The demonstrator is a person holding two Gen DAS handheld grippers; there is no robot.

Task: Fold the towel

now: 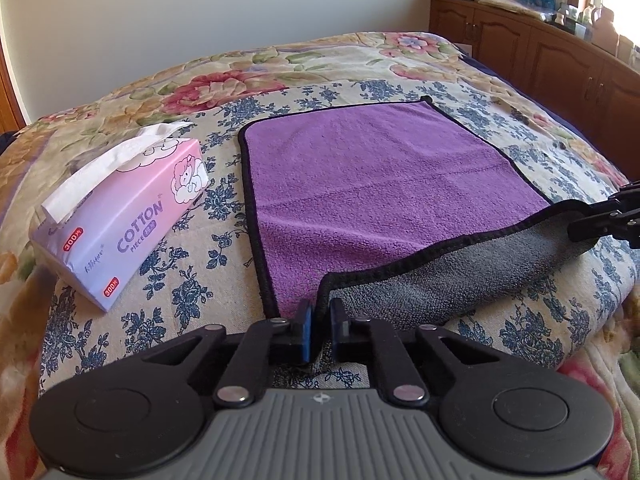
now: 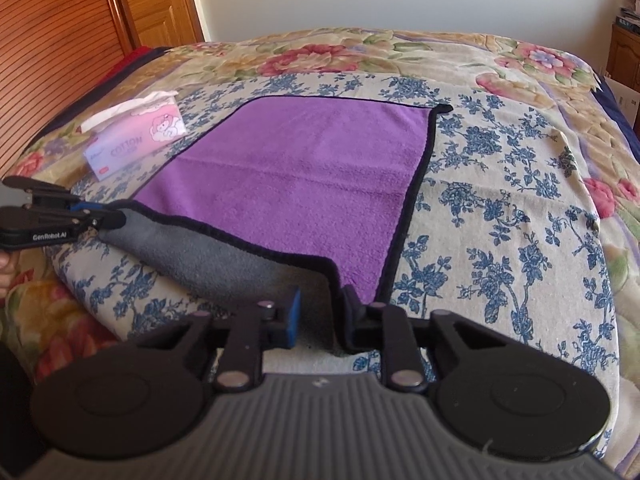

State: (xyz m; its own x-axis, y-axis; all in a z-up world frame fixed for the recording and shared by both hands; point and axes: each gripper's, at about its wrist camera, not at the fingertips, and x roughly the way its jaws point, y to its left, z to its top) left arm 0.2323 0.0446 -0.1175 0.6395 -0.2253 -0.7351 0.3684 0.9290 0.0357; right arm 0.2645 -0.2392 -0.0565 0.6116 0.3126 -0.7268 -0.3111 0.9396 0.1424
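A purple towel (image 1: pixel 360 184) with black trim and a grey underside lies flat on the bed; it also shows in the right wrist view (image 2: pixel 304 176). Its near edge is lifted and turned over, showing grey (image 1: pixel 440 280). My left gripper (image 1: pixel 320 312) is shut on the towel's near left corner; it appears from the side in the right wrist view (image 2: pixel 108 218). My right gripper (image 2: pixel 320 300) holds the near right corner between its fingers, and its tip shows in the left wrist view (image 1: pixel 580 224).
A pink tissue box (image 1: pixel 120 216) stands on the bed left of the towel, also in the right wrist view (image 2: pixel 136 140). The floral bedspread (image 2: pixel 500 200) spreads all around. A wooden cabinet (image 1: pixel 540 52) stands at the right, a wooden door (image 2: pixel 156 0) at the left.
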